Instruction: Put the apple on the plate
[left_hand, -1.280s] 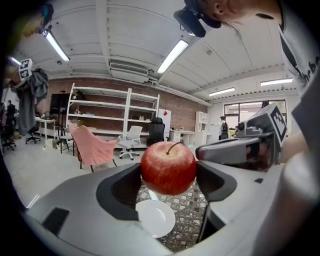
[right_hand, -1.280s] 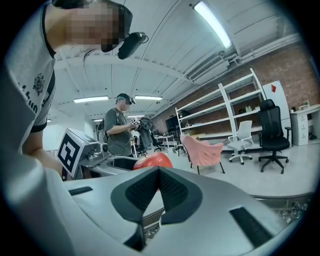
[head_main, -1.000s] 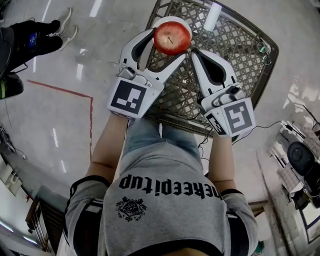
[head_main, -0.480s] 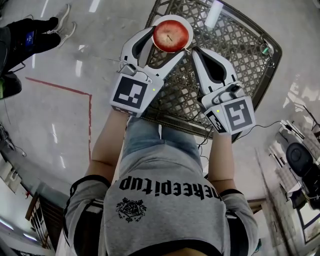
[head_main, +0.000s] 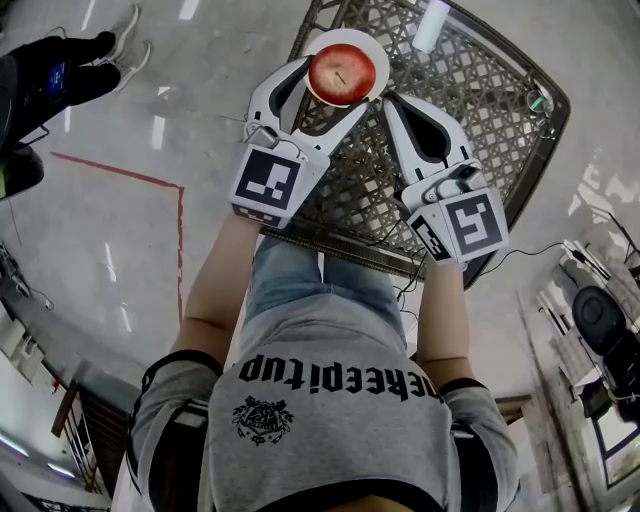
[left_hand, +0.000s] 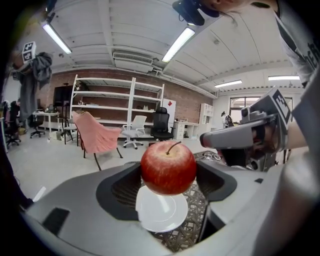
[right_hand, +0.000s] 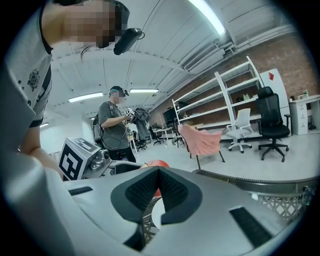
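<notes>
A woven lattice table (head_main: 460, 100) fills the upper middle of the head view; a white plate (head_main: 348, 36) lies at its upper-left part, a white cylinder (head_main: 432, 22) near the top edge

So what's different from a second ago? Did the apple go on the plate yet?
Not yet. The left gripper moved the apple a little further over the white plate, seemingly lower. Nothing was let go: it is still shut on the apple, above the plate. The right gripper stayed shut and empty beside it; the plate stayed on the wicker table.
</notes>
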